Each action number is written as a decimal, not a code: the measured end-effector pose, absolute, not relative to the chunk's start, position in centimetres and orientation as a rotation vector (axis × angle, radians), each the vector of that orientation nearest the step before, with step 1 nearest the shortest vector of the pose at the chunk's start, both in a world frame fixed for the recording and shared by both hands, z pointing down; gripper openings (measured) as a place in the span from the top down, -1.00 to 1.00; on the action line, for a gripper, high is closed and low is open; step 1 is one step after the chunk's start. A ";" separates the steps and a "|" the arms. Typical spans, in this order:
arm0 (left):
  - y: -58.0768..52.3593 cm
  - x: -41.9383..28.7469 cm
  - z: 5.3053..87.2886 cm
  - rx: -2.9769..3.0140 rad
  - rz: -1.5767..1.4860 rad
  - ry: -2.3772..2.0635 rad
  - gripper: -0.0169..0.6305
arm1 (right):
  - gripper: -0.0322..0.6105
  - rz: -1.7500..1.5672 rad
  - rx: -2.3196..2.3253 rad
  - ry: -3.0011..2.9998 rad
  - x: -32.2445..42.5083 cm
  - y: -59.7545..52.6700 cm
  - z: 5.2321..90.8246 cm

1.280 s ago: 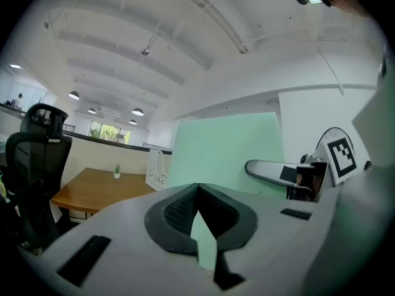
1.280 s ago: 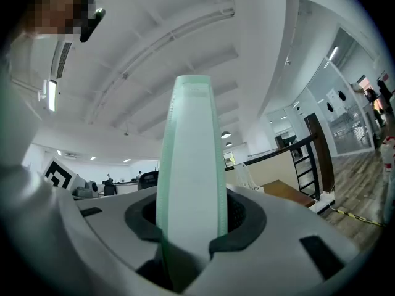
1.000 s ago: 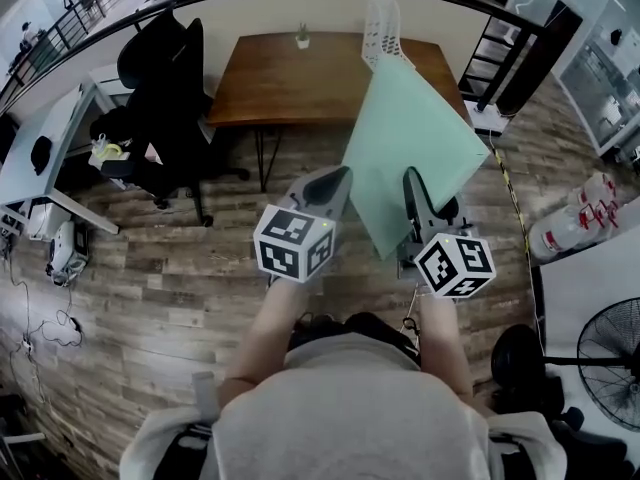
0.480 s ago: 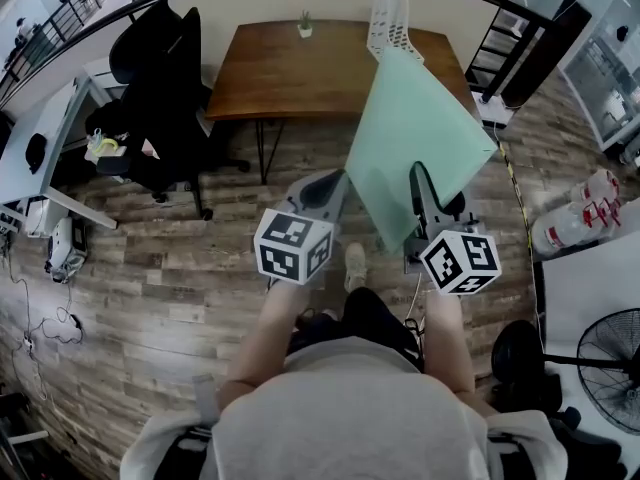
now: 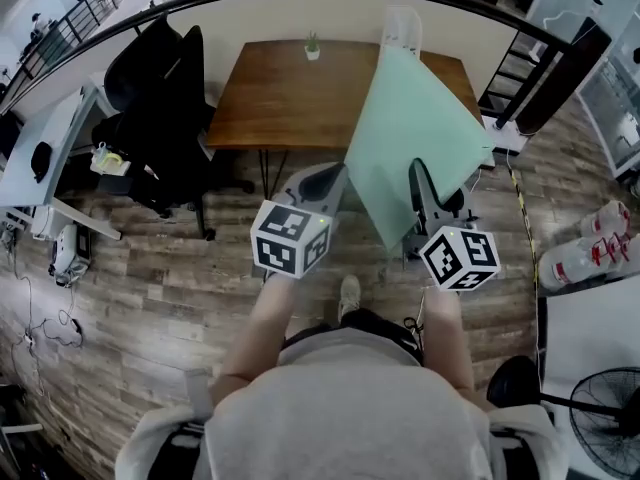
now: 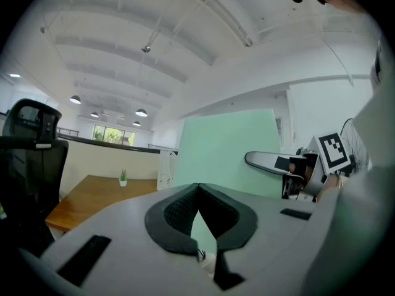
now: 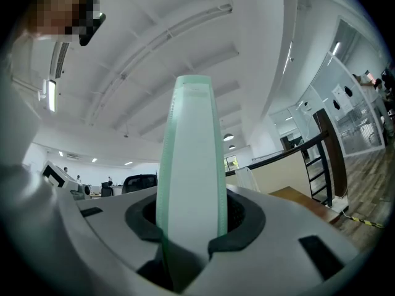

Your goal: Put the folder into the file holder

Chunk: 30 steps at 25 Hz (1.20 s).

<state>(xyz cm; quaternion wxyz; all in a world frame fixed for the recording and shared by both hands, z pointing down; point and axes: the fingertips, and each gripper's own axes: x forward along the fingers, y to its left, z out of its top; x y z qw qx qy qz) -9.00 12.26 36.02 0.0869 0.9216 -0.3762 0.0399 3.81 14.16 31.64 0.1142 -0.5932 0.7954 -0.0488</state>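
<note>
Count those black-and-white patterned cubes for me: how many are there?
2. The left cube sits on the left tongs. The right cube sits on the right tongs, which grip the green folder. None seems hidden.

No legible text, brand, number or label in any view — only unreadable black-and-white square patterns on the left marker cube [image 5: 291, 239] and right marker cube [image 5: 459, 258].

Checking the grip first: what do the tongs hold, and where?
Right tongs clamp the green folder at its lower edge, near the bottom corner; left tongs shut, empty.
</note>
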 end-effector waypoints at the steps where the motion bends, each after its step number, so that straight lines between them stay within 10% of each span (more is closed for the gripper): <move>1: 11.0 -8.5 35.5 2.750 0.116 -1.130 0.91 | 0.39 -0.134 -1.729 2.333 4.3 12.9 31.2; 30: -5.2 1.1 37.7 2.673 0.157 -1.103 0.91 | 0.39 -0.178 -1.724 2.254 15.6 -2.2 31.8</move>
